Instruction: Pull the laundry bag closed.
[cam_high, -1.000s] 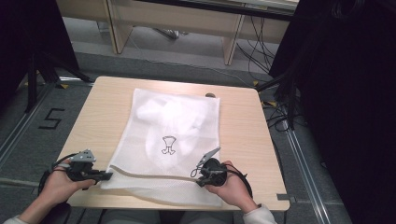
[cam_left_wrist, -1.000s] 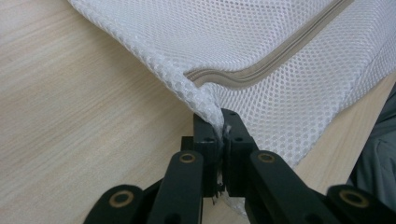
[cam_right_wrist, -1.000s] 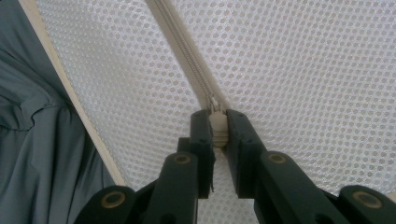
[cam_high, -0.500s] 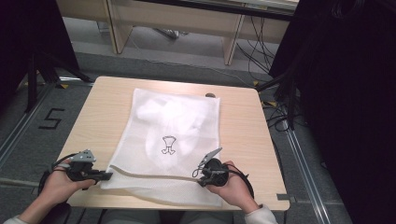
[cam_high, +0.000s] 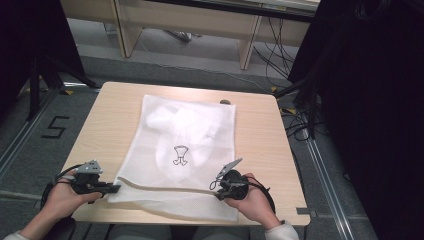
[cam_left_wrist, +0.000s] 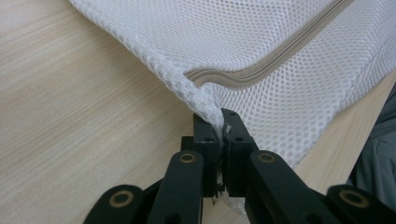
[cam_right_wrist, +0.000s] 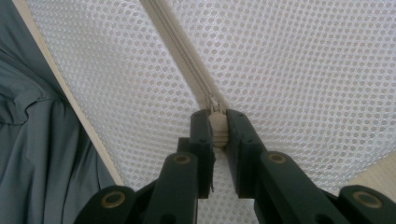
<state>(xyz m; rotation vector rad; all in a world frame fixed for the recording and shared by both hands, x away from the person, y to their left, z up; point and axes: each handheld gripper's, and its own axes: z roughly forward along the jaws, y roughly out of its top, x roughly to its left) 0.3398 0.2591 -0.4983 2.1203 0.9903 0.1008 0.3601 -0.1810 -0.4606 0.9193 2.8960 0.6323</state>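
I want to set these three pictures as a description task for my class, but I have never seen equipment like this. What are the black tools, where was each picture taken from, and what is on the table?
A person sits at a wooden table holding a hand-operated claw in each hand; there is no robot arm. The high view looks down from above the table. The other two pictures come from small cameras riding on each claw, looking along its black jaws.

On the table lies a white mesh laundry bag with white fabric inside and a beige zipper along its near edge. The left claw is shut on the bag's corner at the zipper's end. The right claw is shut on the zipper pull. Judging by this, the person seems set to work the zipper.
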